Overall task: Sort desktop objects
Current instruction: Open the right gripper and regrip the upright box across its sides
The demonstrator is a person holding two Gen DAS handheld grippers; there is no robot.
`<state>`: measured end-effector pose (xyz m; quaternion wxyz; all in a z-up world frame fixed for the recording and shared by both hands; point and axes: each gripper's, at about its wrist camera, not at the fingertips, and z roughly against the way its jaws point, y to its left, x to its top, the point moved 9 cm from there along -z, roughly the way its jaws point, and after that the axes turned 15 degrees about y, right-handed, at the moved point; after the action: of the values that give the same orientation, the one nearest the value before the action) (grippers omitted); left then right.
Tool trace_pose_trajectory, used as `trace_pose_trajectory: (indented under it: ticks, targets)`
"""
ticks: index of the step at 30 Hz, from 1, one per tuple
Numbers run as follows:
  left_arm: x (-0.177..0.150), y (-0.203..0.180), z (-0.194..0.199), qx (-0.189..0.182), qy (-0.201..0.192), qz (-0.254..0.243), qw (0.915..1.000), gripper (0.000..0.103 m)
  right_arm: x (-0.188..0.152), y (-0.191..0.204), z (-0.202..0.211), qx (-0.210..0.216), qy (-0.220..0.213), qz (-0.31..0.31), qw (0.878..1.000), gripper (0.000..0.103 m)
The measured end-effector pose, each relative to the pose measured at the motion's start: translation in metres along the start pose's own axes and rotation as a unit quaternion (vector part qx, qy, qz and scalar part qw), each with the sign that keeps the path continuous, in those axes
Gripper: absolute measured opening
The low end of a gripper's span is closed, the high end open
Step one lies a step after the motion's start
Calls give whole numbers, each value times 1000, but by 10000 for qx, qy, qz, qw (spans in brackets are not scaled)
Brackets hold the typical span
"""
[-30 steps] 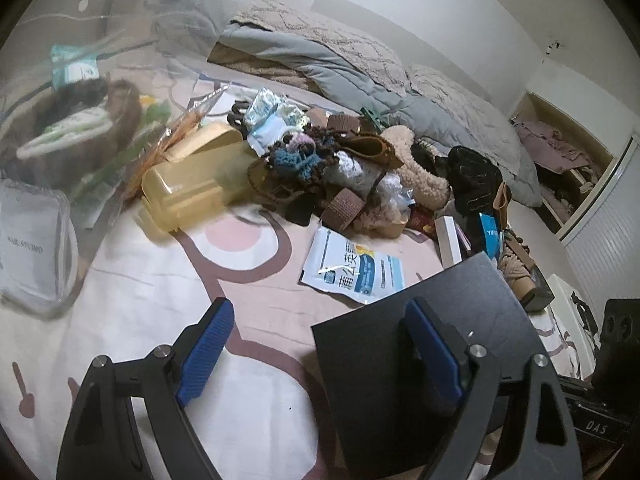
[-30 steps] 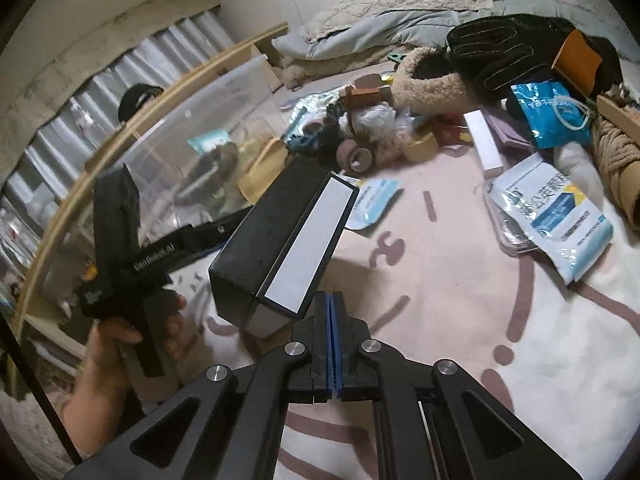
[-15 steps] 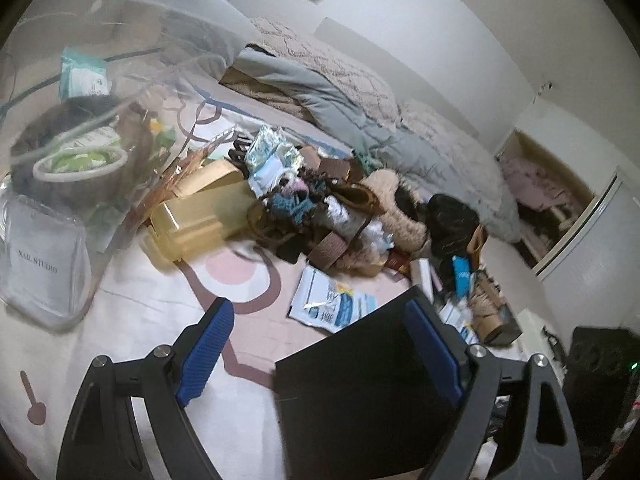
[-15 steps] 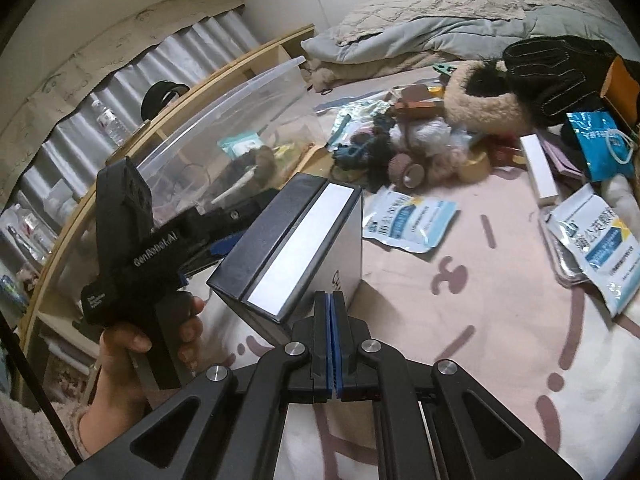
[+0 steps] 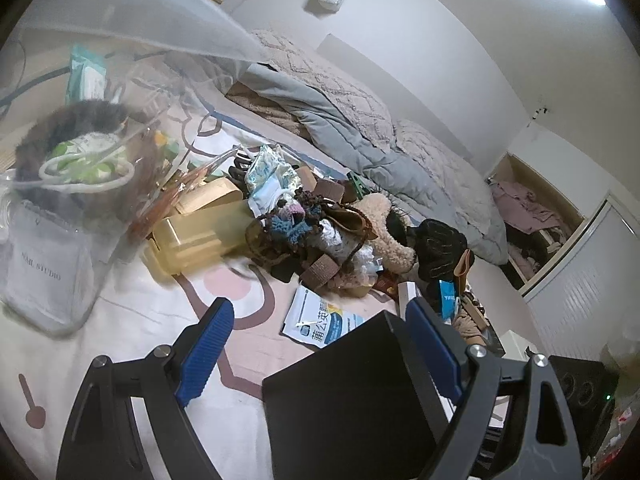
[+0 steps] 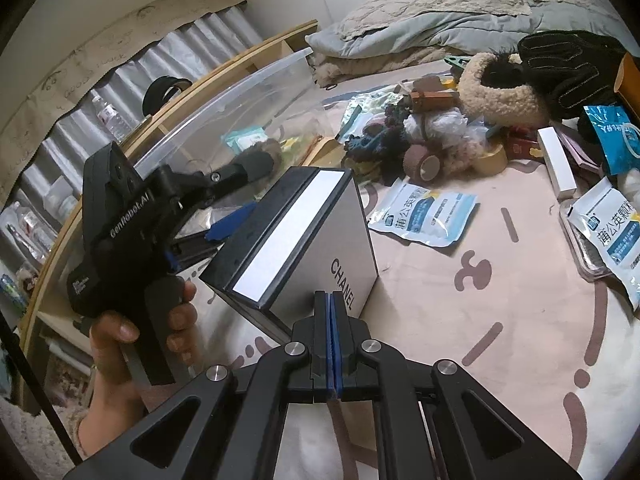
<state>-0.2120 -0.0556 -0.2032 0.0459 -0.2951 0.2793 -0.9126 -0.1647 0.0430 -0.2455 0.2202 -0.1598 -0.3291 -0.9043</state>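
"CHANEL" on black-and-white box (image 6: 304,248); "NAIL STUDIO" on clear pouch (image 5: 44,276).

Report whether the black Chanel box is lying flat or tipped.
Tipped. The black box leans on one lower edge on the bedspread, its white-striped top slanting toward the left claw.

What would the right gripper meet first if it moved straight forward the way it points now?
Most likely the black and white box, just ahead of the shut right gripper. Depth is unclear, but nothing shows between them.

Dim indoor light; ceiling glare top right; fisheye-bent edges.
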Motion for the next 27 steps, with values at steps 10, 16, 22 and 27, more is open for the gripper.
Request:
trace_pose_trajectory:
  ticks: [10, 16, 22, 27]
  targets:
    - [-7, -12, -4, 337, 175, -518, 9979, 88, -3, 6, -3, -112, -7, 69, 9999, 7]
    - [-11, -5, -11, 233, 401, -362, 9983, 88, -14, 13, 5, -292, -158, 189, 9993, 7]
    - [-11, -3, -10, 184, 432, -315, 9984, 88, -31, 21, 8, -605, -276, 149, 9977, 41]
    - [-14, -8, -13, 114, 542, -419, 9976, 88, -30, 27, 2, -728, -276, 123, 9969, 50]
